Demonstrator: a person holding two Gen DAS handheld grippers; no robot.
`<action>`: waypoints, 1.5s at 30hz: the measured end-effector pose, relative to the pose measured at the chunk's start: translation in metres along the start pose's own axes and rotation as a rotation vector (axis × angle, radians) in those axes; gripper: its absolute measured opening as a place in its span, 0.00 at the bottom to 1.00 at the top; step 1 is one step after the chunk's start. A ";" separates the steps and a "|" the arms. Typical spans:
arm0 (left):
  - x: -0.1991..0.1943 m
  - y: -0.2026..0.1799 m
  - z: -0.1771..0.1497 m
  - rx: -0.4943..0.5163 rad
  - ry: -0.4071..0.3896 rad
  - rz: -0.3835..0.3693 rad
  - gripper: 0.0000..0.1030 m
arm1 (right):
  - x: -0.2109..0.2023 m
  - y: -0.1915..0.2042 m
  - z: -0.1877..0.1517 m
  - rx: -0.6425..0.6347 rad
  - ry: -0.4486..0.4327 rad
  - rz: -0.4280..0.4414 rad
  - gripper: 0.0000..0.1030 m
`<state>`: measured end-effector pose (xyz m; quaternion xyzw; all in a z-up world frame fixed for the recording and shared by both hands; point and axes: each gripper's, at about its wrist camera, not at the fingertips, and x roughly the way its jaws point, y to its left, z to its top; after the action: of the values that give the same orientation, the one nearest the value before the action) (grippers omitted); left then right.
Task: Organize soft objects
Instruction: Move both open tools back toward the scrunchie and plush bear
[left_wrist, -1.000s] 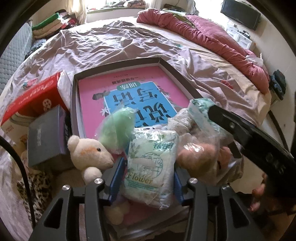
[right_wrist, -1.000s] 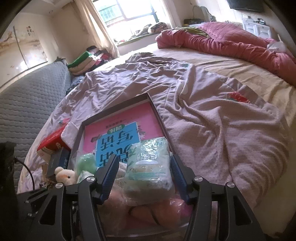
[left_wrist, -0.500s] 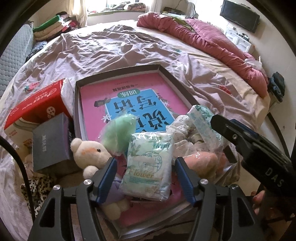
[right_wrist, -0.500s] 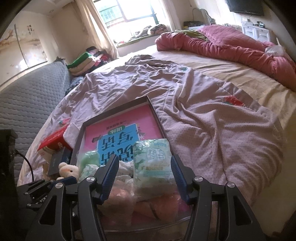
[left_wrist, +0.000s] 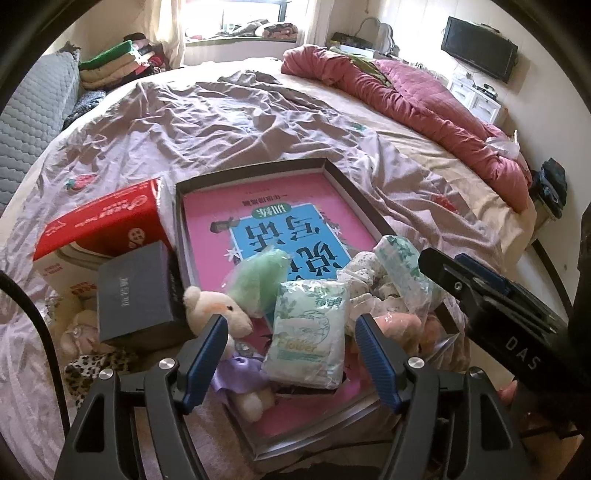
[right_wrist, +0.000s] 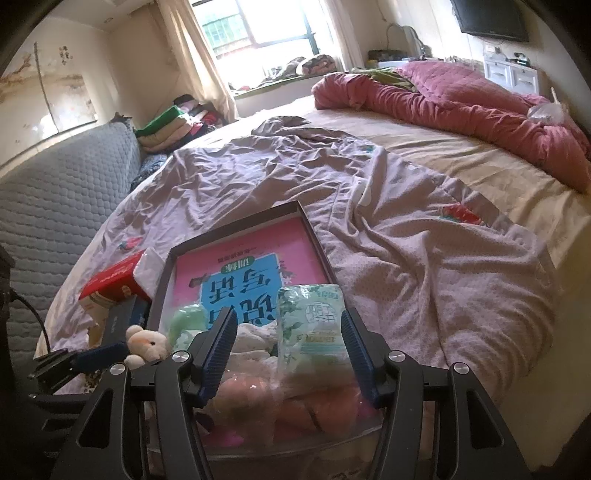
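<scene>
A dark-rimmed tray (left_wrist: 178, 229) (right_wrist: 314, 229) lined with a pink and blue sheet lies on the bed. At its near end lie a green-and-white tissue pack (left_wrist: 310, 339), a cream teddy (left_wrist: 214, 306) (right_wrist: 146, 341), a bagged green plush (left_wrist: 258, 273) (right_wrist: 186, 323) and a clear bag of pink plush (left_wrist: 402, 325) (right_wrist: 258, 395). My left gripper (left_wrist: 290, 354) hovers over the pack, jaws opening and clear of both its sides. A second tissue pack (right_wrist: 314, 326) stands between the fingers of my right gripper (right_wrist: 288, 347), close to the right finger and apart from the left one.
A red carton (left_wrist: 99, 225) and a dark box (left_wrist: 133, 291) sit left of the tray, with a leopard-print item (left_wrist: 96, 365) nearer me. A rumpled mauve sheet (left_wrist: 229, 122) covers the bed. A red quilt (left_wrist: 424, 103) lies at the far right and folded clothes (left_wrist: 110, 62) are stacked at the far left.
My left gripper has let go of the tissue pack, spread its jaws and drawn back upward; the pack stays lying in the tray. The right gripper has hardly moved.
</scene>
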<state>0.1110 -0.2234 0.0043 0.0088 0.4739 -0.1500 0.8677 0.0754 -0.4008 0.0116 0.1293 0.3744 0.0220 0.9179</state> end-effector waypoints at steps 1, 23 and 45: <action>-0.002 0.001 0.000 -0.002 -0.002 0.000 0.70 | -0.001 0.001 0.000 -0.001 0.000 -0.002 0.59; -0.040 0.025 -0.014 -0.026 -0.054 0.063 0.78 | -0.019 0.020 -0.003 -0.037 -0.010 -0.040 0.73; -0.075 0.067 -0.021 -0.085 -0.102 0.086 0.78 | -0.047 0.070 0.004 -0.129 -0.051 -0.059 0.75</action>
<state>0.0741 -0.1371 0.0466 -0.0155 0.4343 -0.0925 0.8959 0.0484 -0.3409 0.0638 0.0593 0.3524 0.0155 0.9338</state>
